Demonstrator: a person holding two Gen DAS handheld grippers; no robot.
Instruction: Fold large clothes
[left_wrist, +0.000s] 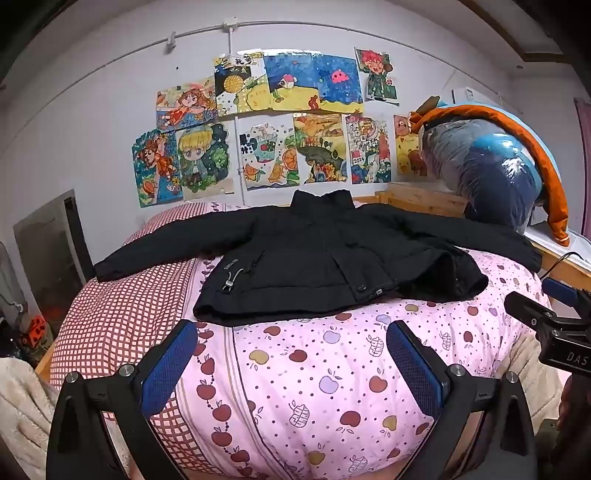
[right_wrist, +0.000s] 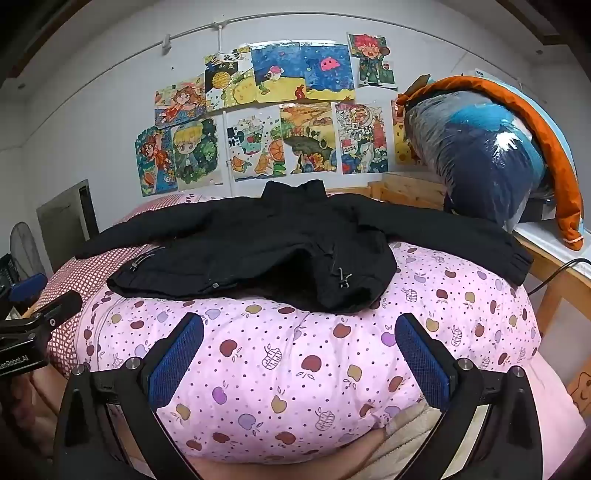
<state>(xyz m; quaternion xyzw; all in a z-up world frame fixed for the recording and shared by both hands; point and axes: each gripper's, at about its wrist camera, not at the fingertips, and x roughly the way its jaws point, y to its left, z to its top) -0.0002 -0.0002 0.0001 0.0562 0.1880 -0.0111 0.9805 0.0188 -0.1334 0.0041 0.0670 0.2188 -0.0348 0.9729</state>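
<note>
A black padded jacket (left_wrist: 314, 254) lies spread front-up on the pink apple-print quilt (left_wrist: 295, 369), sleeves stretched out to both sides, collar toward the wall. Its right front corner is turned up a little. My left gripper (left_wrist: 291, 332) hovers open just short of the hem, blue pads wide apart, nothing between them. In the right wrist view the same jacket (right_wrist: 277, 243) lies ahead on the quilt (right_wrist: 295, 369). My right gripper (right_wrist: 299, 328) is open and empty too, near the hem's right part. Each gripper shows at the edge of the other's view.
A red-checked sheet (left_wrist: 122, 306) covers the bed's left side. Drawings (left_wrist: 266, 122) fill the wall behind. At the right a plastic-wrapped blue bundle (left_wrist: 487, 173) with an orange garment sits on a wooden shelf (left_wrist: 417, 199). A cable (left_wrist: 561, 258) hangs there.
</note>
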